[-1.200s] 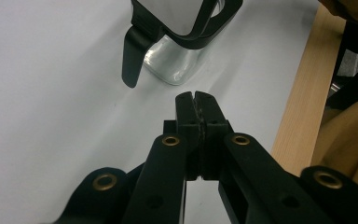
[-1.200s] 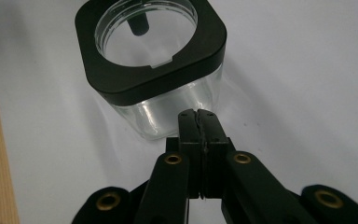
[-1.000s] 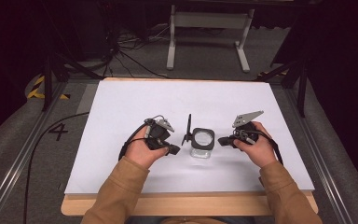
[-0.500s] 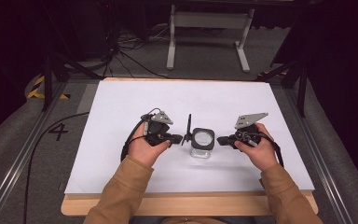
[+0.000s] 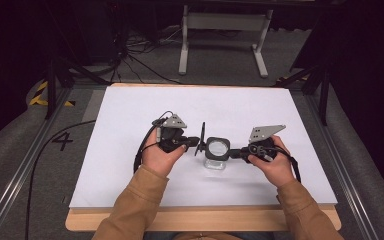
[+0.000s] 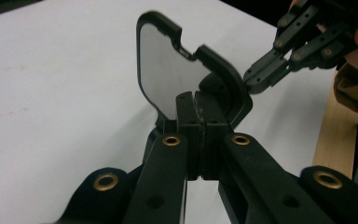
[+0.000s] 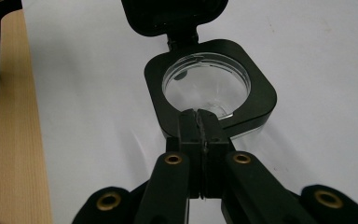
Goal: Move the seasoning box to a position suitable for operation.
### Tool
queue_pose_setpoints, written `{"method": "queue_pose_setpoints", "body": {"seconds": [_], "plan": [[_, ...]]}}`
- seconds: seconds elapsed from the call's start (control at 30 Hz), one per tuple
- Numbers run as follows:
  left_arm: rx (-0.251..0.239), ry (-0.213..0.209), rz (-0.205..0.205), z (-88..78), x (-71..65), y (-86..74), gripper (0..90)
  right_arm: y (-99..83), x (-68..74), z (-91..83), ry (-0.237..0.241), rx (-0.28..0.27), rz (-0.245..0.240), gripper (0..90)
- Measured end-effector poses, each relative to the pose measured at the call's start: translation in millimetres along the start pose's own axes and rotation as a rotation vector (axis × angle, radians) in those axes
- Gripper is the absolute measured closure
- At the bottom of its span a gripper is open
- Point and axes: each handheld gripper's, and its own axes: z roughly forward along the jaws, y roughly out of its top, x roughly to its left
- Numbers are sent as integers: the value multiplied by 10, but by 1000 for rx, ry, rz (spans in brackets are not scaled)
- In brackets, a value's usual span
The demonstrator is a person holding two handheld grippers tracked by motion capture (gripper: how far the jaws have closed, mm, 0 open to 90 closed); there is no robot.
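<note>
High view – container: I see a small clear container (image 5: 217, 155) with a black square collar mid-table (image 5: 130, 115), between my two hands.
High view – lid: the hinged lid (image 5: 201, 140) stands upright on the container's left edge – so it's open.
High view – left gripper (image 5: 196, 142): nose at the lid, hand steady.
High view – right gripper (image 5: 233, 152): nose at the collar's right edge.
Left gripper view – jaws: fully closed, pads together, tips against the lower edge of the raised lid (image 6: 168, 70); I can't tell if they pinch it or just prop it.
Right gripper view – jaws: closed, tips on the near edge of the collar (image 7: 261, 100); pinch or just bracing – can't tell.
Right gripper view – inside: looks empty, clear bottom visible.
Progress: my read – lid swung up, opening about done; left is letting go, or filling, or shutting it again.
</note>
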Motion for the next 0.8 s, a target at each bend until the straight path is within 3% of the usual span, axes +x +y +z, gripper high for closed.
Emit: {"method": "queue_pose_setpoints", "body": {"seconds": [0.2, 0.5, 0.8], "plan": [[-9, -4, 18, 58, -28, 31, 898, -22, -4, 0, 1, -5, 6, 900], [20, -33, 53, 198, -123, 64, 897, -52, -9, -2, 3, 2, 13, 900], [61, -62, 68, 321, -166, 70, 896, -128, -111, -178, -46, -17, 57, 900]]}}
